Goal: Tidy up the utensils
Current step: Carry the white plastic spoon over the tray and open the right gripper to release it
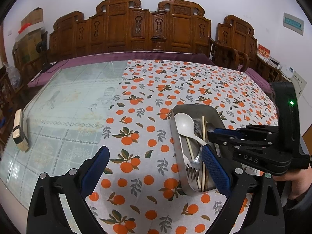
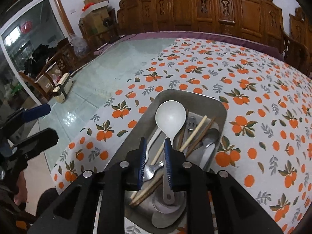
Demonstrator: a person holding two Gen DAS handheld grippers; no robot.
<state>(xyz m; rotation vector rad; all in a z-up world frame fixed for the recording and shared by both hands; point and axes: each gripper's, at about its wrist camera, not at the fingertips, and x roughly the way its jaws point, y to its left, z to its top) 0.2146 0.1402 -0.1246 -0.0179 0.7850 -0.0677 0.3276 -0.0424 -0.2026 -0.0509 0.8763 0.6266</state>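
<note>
Metal tray [image 2: 221, 107] sits on the orange-print tablecloth [image 2: 253, 78], near the table's front edge. Utensils are all piled loosely in it: white plastic spoon [image 2: 170, 116] on top with its bowl toward the far end, a fork [image 1: 193, 167] with tines toward the near end, light and dark chopsticks [image 2: 197, 131] lying lengthwise and crossing, plus metal spoons [image 2: 209, 152] underneath.

Right gripper [image 2: 155, 146] hangs over the tray's near half, angled down. Jaws are parted a little; the white spoon's handle runs between the blue pads [image 2: 168, 161], close along the right-hand one. Can't tell if that pad touches the handle; the left pad is clear of it, so no pinch. In the left wrist view the right gripper [image 1: 210, 131] reaches in from the right side over the tray, with a hand [image 1: 292, 181] on its grip.

Left gripper [image 1: 156, 167] is spread wide, nothing between its fingers. It hovers above the cloth just left of the tray; its right finger [image 1: 215, 167] overlaps the tray's near corner in view, contact unclear.

To the left of the cloth there is bare glass tabletop [image 1: 68, 107]. A wooden block with a black band [image 1: 20, 130] lies on it near the left edge, well apart from the tray.

Carved wooden bench [image 1: 136, 29] is behind the table.
</note>
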